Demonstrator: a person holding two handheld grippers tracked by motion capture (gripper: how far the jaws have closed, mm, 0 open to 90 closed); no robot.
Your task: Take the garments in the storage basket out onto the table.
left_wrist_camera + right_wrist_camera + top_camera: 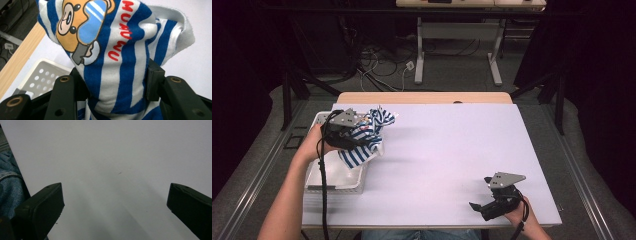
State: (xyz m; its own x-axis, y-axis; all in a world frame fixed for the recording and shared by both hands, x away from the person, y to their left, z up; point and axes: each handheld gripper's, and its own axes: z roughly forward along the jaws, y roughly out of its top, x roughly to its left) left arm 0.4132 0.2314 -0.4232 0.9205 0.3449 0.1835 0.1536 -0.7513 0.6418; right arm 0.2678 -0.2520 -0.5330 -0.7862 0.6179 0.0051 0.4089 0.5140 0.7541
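The left gripper (pixel 354 131), clamped on a blue-and-white striped cartoon-bear cloth (pixel 112 57), holds it above the white perforated plastic basket (pixel 334 177), probably lifting it clear, while the right gripper (pixel 113 202) waits well away with jaws apart.

Blue/white striped cloth (pixel 117 75) w/ bear print, bunched, lifted above white basket (pixel 319 175), table's left.

A lab: black curtains (pixel 242 60), floor cables (pixel 377 65), bare white table (pixel 452 150)
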